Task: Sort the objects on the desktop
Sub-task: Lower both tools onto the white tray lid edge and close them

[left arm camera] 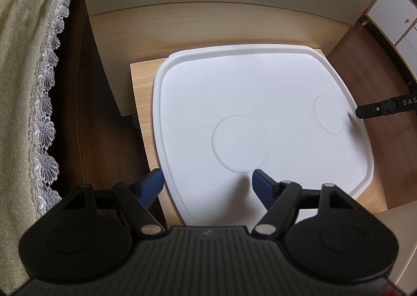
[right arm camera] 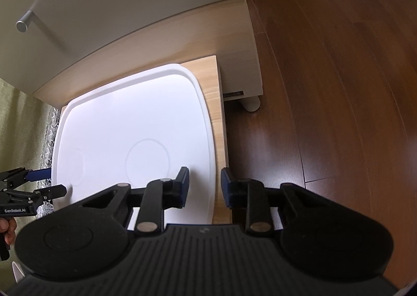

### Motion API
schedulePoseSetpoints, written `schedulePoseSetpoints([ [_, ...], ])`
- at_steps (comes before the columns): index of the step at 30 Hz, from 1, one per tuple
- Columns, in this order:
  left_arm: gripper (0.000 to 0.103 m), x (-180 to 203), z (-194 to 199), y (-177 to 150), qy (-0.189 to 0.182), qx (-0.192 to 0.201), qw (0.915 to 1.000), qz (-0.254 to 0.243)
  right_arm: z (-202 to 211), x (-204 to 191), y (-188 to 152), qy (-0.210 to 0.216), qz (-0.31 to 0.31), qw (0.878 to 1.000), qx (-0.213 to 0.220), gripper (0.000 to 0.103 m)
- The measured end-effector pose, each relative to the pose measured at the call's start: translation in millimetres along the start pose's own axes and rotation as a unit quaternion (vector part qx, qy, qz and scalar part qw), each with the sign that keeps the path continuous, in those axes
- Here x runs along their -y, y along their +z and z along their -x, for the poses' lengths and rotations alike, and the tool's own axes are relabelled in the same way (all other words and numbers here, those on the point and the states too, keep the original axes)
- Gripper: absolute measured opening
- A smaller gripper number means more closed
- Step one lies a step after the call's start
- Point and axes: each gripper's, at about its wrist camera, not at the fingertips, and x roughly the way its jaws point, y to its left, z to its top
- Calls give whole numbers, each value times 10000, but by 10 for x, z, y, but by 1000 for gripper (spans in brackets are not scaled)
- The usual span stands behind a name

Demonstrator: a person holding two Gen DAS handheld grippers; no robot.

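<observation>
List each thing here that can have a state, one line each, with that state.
White tray: flat on the wooden stand, nothing in it.
Left hand-held gripper: open, straddling the tray's left edge, gripping nothing.
Right hand-held gripper: narrowly open, straddling the tray's right rim, pads not yet pressing it.
Cabinet door: closed.

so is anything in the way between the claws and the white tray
Nothing visible. The left claw stands open astride the left rim of the white tray, and the right claw is astride its right rim, with a gap showing at the pads. No other object lies near either rim.
</observation>
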Motion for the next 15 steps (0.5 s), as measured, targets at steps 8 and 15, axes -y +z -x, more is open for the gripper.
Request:
schedulePoseSetpoints([
  [8,75,-27,-8,36,-24,-19,9998,178,-53,5,-16,49,50,10000,-28,20],
  [15,70,-98,-4,88,-63,-74,9987,496,-45,-22,-31,4,122,9999,-13,20],
])
